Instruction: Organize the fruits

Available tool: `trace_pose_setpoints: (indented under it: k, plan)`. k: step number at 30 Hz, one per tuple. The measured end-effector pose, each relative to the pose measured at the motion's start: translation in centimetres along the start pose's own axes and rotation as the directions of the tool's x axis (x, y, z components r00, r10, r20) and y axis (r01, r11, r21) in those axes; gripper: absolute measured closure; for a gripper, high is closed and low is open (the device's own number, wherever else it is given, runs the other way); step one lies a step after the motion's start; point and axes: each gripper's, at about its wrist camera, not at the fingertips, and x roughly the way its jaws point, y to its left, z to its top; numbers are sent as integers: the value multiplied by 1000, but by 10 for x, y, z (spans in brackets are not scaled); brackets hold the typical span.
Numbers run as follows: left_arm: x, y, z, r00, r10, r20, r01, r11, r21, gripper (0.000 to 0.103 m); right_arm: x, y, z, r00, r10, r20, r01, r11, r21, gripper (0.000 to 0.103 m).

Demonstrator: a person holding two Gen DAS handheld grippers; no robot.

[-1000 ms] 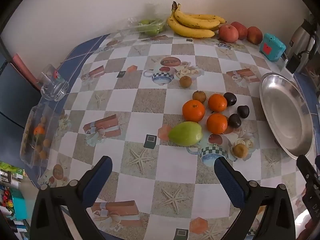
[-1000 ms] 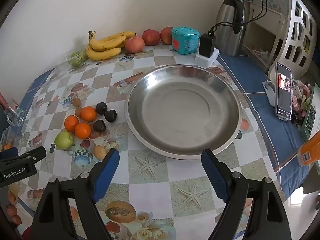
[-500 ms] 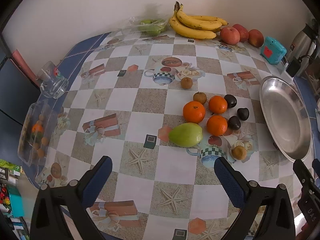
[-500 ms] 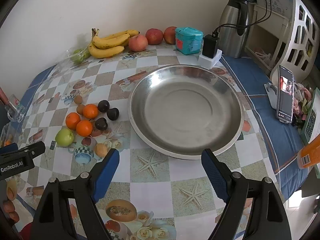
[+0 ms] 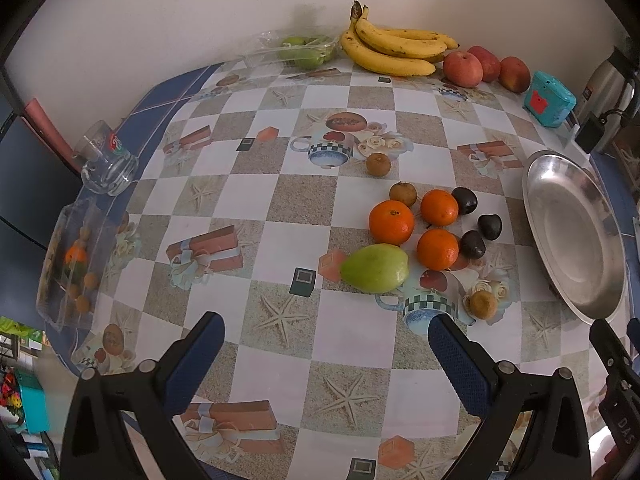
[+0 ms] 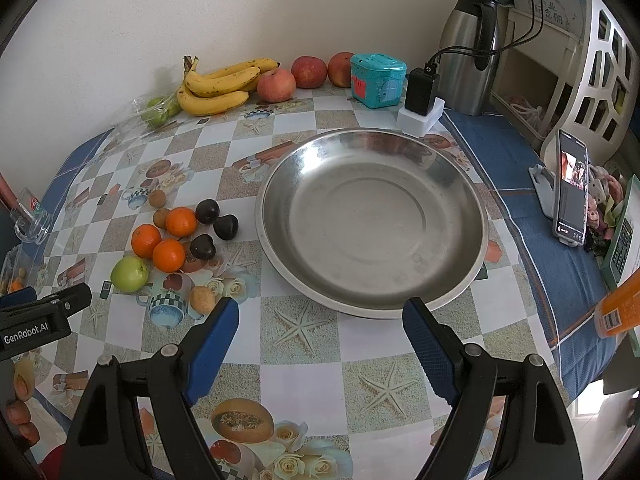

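Three oranges, a green pear-shaped fruit, three dark plums and a few small brown fruits lie clustered on the checkered tablecloth. To their right stands a wide steel plate with nothing in it. Bananas, red apples and bagged green fruits line the wall. My left gripper hovers open over the cloth, just short of the green fruit. In front of the plate's near rim my right gripper is open and holds nothing.
A teal box, a charger and a steel kettle stand behind the plate. A phone on a stand is at the right. A glass mug and a clear pack of small fruits sit by the left edge.
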Motion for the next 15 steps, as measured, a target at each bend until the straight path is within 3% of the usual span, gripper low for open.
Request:
trace_pose_setpoints:
  k: [15]
  plan:
    - [-1, 0, 2, 1000, -5, 8, 5, 1000, 6, 0, 0, 0, 0, 1000, 0, 0, 0, 1000, -1, 18]
